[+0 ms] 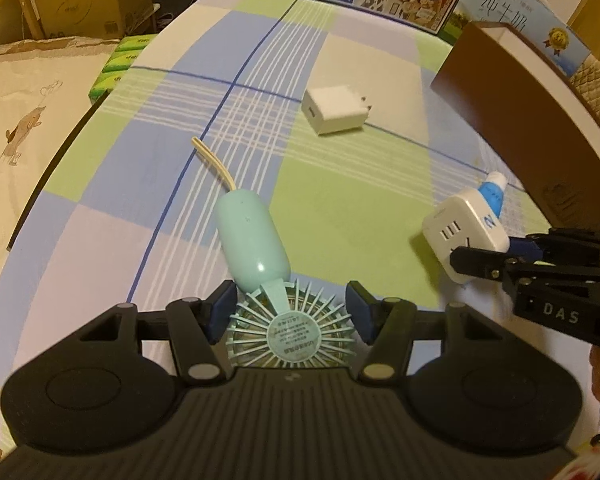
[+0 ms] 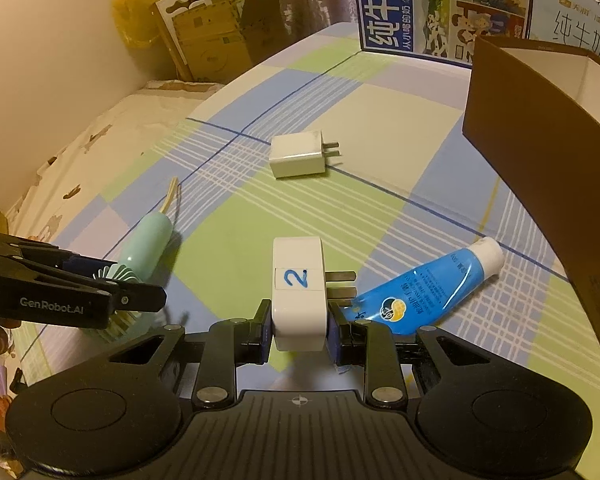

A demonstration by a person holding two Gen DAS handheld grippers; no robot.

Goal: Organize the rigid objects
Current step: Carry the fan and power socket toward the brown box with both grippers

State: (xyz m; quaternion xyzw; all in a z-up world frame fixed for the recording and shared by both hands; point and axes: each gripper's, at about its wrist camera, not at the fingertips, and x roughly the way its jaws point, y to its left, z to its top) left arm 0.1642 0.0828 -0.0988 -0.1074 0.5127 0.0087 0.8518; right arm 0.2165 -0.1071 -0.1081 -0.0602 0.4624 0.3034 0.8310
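A mint-green handheld fan (image 1: pixel 252 236) lies on the checked tablecloth (image 1: pixel 340 184), its cream strap pointing away. My left gripper (image 1: pixel 290 314) has its blue pads against both sides of the round fan head (image 1: pixel 292 334); the right wrist view shows the same grip (image 2: pixel 116 280). My right gripper (image 2: pixel 298 332) is shut on a white plug adapter (image 2: pixel 298 292) marked "2", prongs to the right, just above the cloth. From the left wrist view that adapter (image 1: pixel 460 236) and the right gripper (image 1: pixel 488 252) sit at the right.
A white charger (image 2: pixel 300 154) lies mid-table. A blue tube (image 2: pixel 432 284) lies right of the adapter. A tall brown box (image 2: pixel 540 140) stands at the right. Milk cartons (image 2: pixel 420 8) line the back. The table's left edge (image 1: pixel 60 152) borders a bed.
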